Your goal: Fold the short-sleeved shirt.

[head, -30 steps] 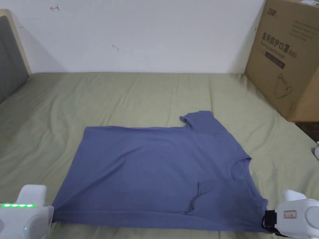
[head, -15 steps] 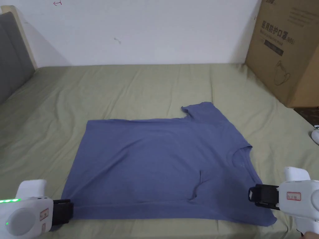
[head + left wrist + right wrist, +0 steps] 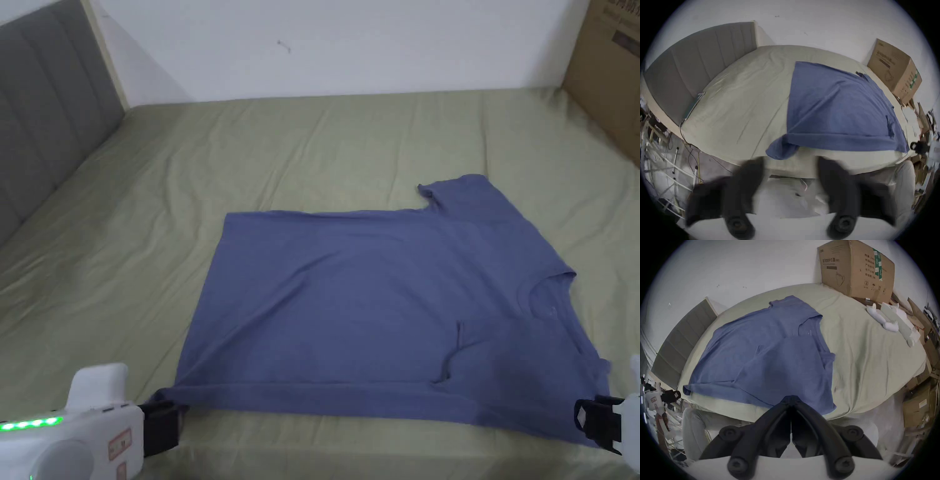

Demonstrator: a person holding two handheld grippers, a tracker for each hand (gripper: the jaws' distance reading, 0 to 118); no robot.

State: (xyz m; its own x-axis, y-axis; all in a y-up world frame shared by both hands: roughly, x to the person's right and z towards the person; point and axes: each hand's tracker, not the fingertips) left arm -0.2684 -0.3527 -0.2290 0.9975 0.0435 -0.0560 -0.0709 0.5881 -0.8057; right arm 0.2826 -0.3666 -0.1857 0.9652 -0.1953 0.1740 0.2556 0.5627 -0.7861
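A blue short-sleeved shirt [image 3: 387, 300] lies flat on the green bed sheet [image 3: 312, 144], neck hole to the right and hem to the left. Its near sleeve is folded in over the body. At the bottom left my left gripper [image 3: 169, 420] stands open, just short of the rumpled near hem corner [image 3: 781, 151]. In the left gripper view the jaws [image 3: 790, 162] are wide apart and blurred, with nothing between them. My right gripper [image 3: 590, 422] is at the shirt's near right edge. Its jaws [image 3: 791, 396] are pressed together on the fabric's edge there.
A large cardboard box [image 3: 855, 269] stands at the bed's far right corner. A grey padded headboard [image 3: 44, 137] runs along the left side. White and pale bundles [image 3: 883, 319] lie on the right edge of the bed. The person's light trouser legs [image 3: 693, 423] are against the near edge.
The left gripper has opened and let go of the hem corner, which now lies rumpled on the sheet. The head camera has swung left and down. The right gripper has stayed shut.
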